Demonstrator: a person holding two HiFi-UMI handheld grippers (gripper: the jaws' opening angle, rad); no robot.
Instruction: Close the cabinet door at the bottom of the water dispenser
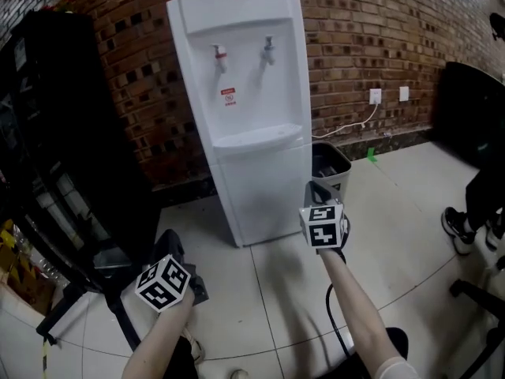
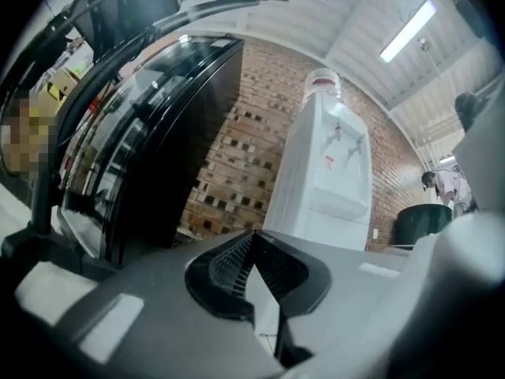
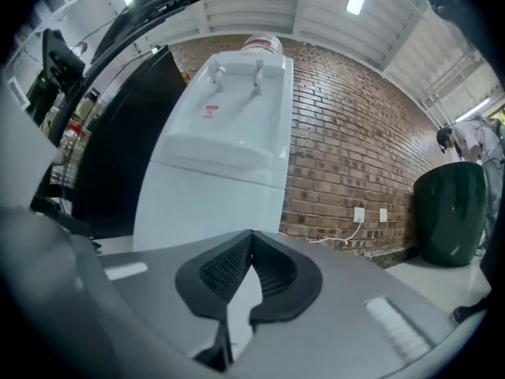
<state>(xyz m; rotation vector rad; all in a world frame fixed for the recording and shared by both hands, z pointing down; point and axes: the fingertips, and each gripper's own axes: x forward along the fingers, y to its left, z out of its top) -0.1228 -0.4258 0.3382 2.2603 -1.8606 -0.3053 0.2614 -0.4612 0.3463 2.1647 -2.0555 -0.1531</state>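
The white water dispenser [image 1: 245, 93] stands against the brick wall, and its bottom cabinet door [image 1: 264, 188] lies flush with the body. It also shows ahead in the left gripper view [image 2: 327, 176] and in the right gripper view [image 3: 221, 156]. My right gripper [image 1: 316, 189] hangs level just in front of the door's right side, apart from it, jaws shut on nothing [image 3: 251, 234]. My left gripper [image 1: 170, 243] is lower left of the dispenser, over the floor. Its fingertips meet with nothing between them [image 2: 251, 235].
A black bin [image 1: 330, 164] stands right of the dispenser, below wall sockets [image 1: 375, 95] with a white cable. A tall black glass-fronted cabinet [image 1: 63, 133] and black stand legs [image 1: 79, 290] fill the left. A person's shoe [image 1: 454, 226] is at the right.
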